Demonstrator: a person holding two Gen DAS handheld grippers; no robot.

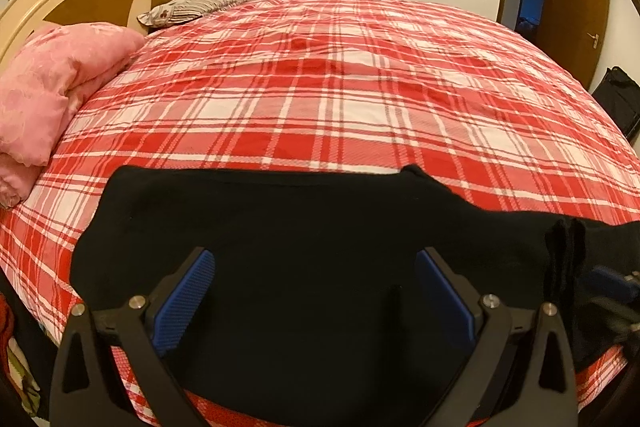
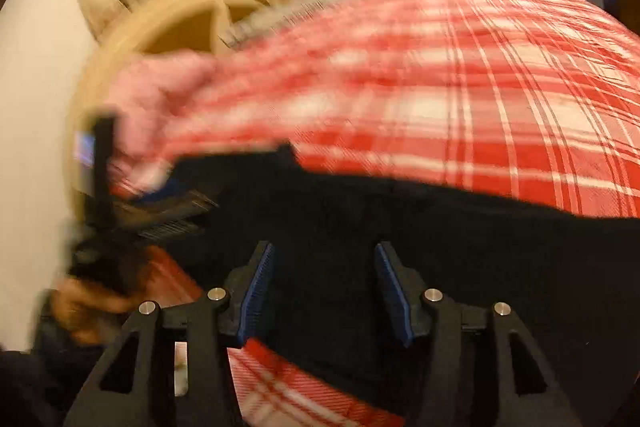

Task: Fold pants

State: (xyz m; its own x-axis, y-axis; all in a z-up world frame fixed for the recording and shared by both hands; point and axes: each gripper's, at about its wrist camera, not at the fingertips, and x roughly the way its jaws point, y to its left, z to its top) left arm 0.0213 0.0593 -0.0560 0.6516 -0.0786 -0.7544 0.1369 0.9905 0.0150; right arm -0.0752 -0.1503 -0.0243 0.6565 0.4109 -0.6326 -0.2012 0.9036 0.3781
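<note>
Pants [image 1: 304,239] — black, laid flat across the near edge of the bed on the red plaid sheet [image 1: 320,87] — fill the lower part of both wrist views. The left gripper [image 1: 314,297] hovers over the cloth with its blue pads spread wide, holding nothing. The right gripper [image 2: 325,293] is also parted and empty above the same dark fabric; its view is smeared by motion, so finer detail there cannot be told. A bunched ridge of cloth [image 1: 564,255] stands up toward the right in the left view. The step in hand looks like taking a fresh hold for a fold. To do it well, each gripper should come down on an edge or corner rather than the flat middle, pinch through all layers, and lift evenly — keeping clear of the pink quilt [image 1: 52,95].
</note>
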